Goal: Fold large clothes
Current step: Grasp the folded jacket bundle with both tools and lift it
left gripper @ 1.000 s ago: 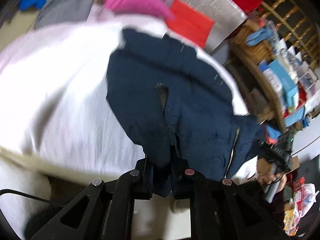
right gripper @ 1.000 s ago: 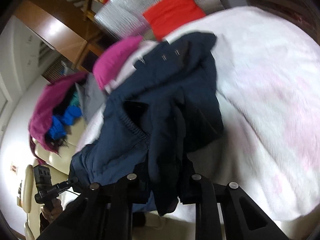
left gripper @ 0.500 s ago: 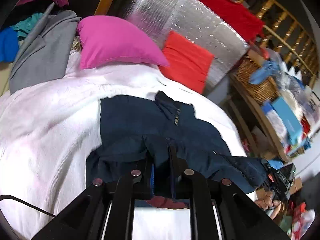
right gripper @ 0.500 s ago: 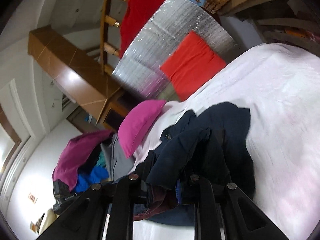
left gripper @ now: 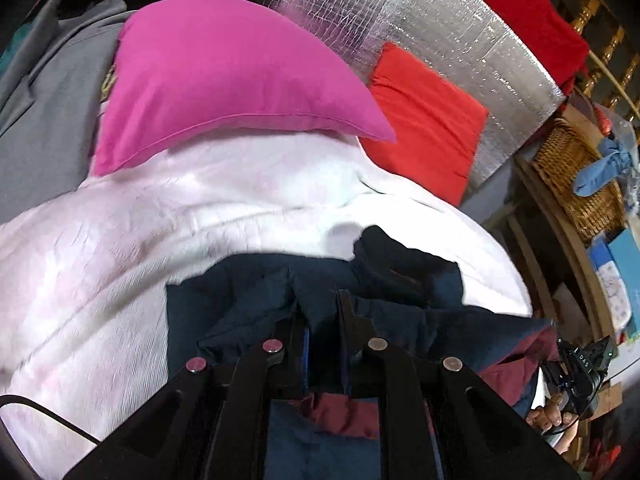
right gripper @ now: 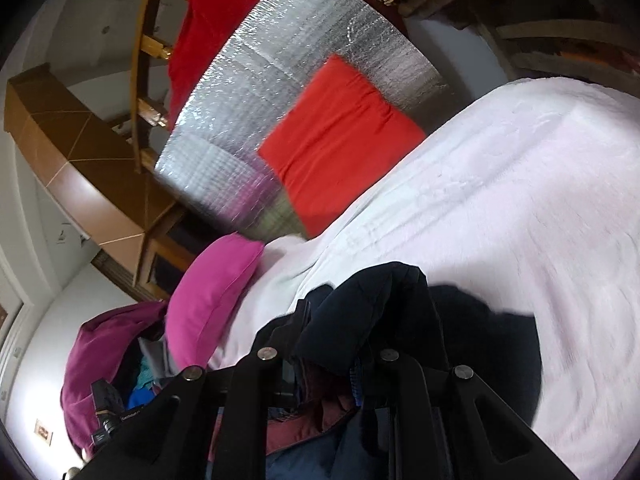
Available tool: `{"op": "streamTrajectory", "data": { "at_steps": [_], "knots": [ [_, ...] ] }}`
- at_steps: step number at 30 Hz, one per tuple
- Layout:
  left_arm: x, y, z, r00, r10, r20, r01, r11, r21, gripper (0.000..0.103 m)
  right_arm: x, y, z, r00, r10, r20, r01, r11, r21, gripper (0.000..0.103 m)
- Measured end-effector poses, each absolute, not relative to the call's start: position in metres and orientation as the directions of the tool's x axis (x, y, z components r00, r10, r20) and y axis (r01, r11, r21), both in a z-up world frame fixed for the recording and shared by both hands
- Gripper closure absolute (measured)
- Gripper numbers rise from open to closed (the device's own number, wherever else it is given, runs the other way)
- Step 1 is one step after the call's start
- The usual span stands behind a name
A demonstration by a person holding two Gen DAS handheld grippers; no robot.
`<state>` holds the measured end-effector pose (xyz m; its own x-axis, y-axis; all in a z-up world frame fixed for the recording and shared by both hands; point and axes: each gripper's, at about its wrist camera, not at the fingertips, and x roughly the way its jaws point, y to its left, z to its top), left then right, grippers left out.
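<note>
my left jaws point(left gripper: 320, 320) and right jaws point(right gripper: 332, 344) are both clenched on the navy padded jacket point(left gripper: 248, 292), bunched on the near part of the white bed point(left gripper: 120, 248). it's soft, bulky and floppy; hems and seams grip best.

We see a bed covered by a white, faintly pink blanket point(left gripper: 168, 248). A bright pink pillow point(left gripper: 224, 76) lies on it at the head end, and a red cushion point(left gripper: 424, 128) leans beside it against a silver foil panel point(left gripper: 460, 44). A grey garment point(left gripper: 44, 112) lies along the bed's edge next to the pillow. A navy jacket point(left gripper: 248, 292) with a maroon lining is bunched on the blanket's near part.
</note>
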<state>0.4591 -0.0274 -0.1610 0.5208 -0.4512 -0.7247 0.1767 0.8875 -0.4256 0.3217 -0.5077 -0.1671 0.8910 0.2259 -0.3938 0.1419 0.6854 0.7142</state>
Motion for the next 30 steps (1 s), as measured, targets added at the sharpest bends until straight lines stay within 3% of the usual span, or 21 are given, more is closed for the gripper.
{"op": "streamTrajectory", "data": {
  "at_steps": [3,7,9,10,11,13,14,15,17,21,24,25,26,30],
  "knots": [
    [0.474,-0.034,-0.176,0.522,-0.443,-0.728,0.160,0.890,-0.427,0.090,0.341,-0.516,-0.191,0.887,0.205,-0.414,0.179,0.672,0.718,0.084],
    [0.483,-0.031,-0.197,0.518,-0.467,-0.717,0.135,0.872,-0.471,0.086,0.350,-0.534,-0.220,0.871,0.265,-0.414,0.208,0.565,0.799,0.071],
    [0.483,-0.021,-0.202,0.513,-0.510,-0.690,0.107,0.836,-0.538,0.081,0.347,-0.542,-0.219,0.889,0.279,-0.363,0.176,0.525,0.833,0.047],
    [0.481,-0.015,-0.202,0.514,-0.535,-0.670,0.096,0.812,-0.575,0.080,0.341,-0.546,-0.216,0.909,0.261,-0.326,0.157,0.509,0.846,0.023],
    [0.478,-0.007,-0.199,0.524,-0.564,-0.638,0.086,0.780,-0.619,0.073,0.330,-0.550,-0.211,0.935,0.212,-0.283,0.146,0.496,0.856,0.013],
    [0.466,0.008,-0.186,0.581,-0.584,-0.567,0.070,0.730,-0.680,0.041,0.320,-0.552,-0.202,0.954,0.178,-0.240,0.124,0.496,0.859,0.013],
    [0.454,0.018,-0.176,0.640,-0.562,-0.524,0.058,0.716,-0.696,0.018,0.320,-0.552,-0.196,0.948,0.187,-0.259,0.133,0.505,0.853,0.013],
    [0.442,0.027,-0.166,0.697,-0.530,-0.484,0.045,0.705,-0.708,0.014,0.319,-0.551,-0.190,0.939,0.200,-0.280,0.143,0.515,0.845,0.013],
    [0.414,0.039,-0.148,0.767,-0.479,-0.427,0.021,0.684,-0.729,0.014,0.313,-0.542,-0.176,0.941,0.201,-0.274,0.128,0.538,0.833,0.013],
    [0.360,0.025,-0.139,0.733,-0.510,-0.450,0.022,0.679,-0.734,0.014,0.303,-0.509,-0.142,0.925,0.210,-0.316,0.114,0.640,0.760,0.015],
    [0.320,0.011,-0.146,0.713,-0.494,-0.498,0.007,0.715,-0.699,0.014,0.286,-0.477,-0.122,0.903,0.192,-0.384,0.118,0.749,0.652,0.033],
    [0.308,0.006,-0.150,0.702,-0.483,-0.523,-0.007,0.730,-0.684,0.014,0.276,-0.467,-0.119,0.897,0.186,-0.402,0.116,0.778,0.618,0.046],
    [0.296,0.003,-0.154,0.689,-0.466,-0.555,-0.028,0.747,-0.664,0.014,0.264,-0.457,-0.119,0.890,0.184,-0.416,0.112,0.797,0.593,0.054],
    [0.268,-0.001,-0.172,0.670,-0.365,-0.646,-0.127,0.801,-0.585,0.014,0.237,-0.434,-0.132,0.864,0.198,-0.463,0.117,0.815,0.567,0.054]
  ]
}}
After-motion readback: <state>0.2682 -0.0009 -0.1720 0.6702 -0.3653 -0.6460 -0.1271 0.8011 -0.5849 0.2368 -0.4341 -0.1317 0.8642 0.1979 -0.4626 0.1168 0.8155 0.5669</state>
